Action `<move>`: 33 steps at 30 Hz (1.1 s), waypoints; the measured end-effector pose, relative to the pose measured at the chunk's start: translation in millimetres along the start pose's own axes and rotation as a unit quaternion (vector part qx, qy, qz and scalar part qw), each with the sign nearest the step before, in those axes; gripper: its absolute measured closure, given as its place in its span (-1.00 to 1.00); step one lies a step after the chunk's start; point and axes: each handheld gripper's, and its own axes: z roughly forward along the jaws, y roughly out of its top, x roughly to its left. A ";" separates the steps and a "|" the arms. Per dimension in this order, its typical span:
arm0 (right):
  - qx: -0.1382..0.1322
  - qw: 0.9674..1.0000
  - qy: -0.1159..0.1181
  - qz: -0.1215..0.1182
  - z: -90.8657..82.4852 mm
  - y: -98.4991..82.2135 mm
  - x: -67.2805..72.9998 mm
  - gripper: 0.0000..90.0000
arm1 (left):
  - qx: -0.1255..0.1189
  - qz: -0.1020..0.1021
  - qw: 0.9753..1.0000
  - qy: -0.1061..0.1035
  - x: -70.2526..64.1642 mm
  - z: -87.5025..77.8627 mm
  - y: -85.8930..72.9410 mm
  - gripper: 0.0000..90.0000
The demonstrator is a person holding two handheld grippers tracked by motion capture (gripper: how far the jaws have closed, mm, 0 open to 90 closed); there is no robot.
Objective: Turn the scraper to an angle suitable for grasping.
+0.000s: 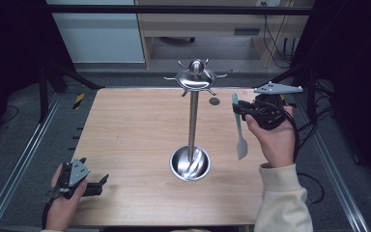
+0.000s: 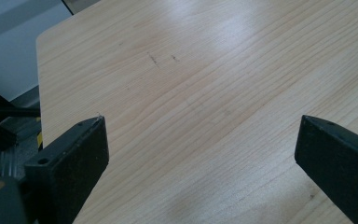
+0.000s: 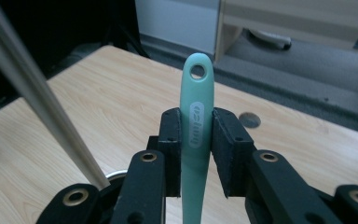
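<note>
A steel utensil stand (image 1: 192, 116) rises from a round base (image 1: 190, 163) at the table's middle, with hooks around its top (image 1: 196, 76). To its right my right gripper (image 1: 236, 109) is shut on the teal handle of a spatula (image 1: 239, 130), whose pale blade hangs down above the table. In the right gripper view the handle (image 3: 196, 126) stands between the two pads, its hanging hole on top, and the stand's pole (image 3: 37, 98) slants at left. My left gripper (image 1: 101, 183) rests at the front left corner, open, jaws wide apart (image 2: 200, 144) over bare wood.
The wooden table (image 1: 130, 130) has a small dark hole (image 1: 214, 101) near its back edge. Metal rails run along both sides. Shelving and cables stand behind the table.
</note>
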 end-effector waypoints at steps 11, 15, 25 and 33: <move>-0.061 0.998 0.024 -0.009 -33.9 4.4 9.4 0.65 | -0.002 0.003 1.000 0.000 -0.1 -1.6 1.6 -0.94; -0.070 0.997 0.026 -0.013 -41.9 4.4 10.8 0.65 | 0.004 0.009 1.000 0.000 -0.5 0.7 1.7 -0.94; -0.076 0.997 0.029 -0.014 -46.6 4.5 13.5 0.65 | 0.003 0.016 1.000 0.000 -2.5 -0.6 2.8 -0.94; -0.089 0.995 0.028 -0.019 -57.5 7.3 16.5 0.65 | 0.004 0.016 1.000 -0.001 -2.1 -0.3 2.6 -0.94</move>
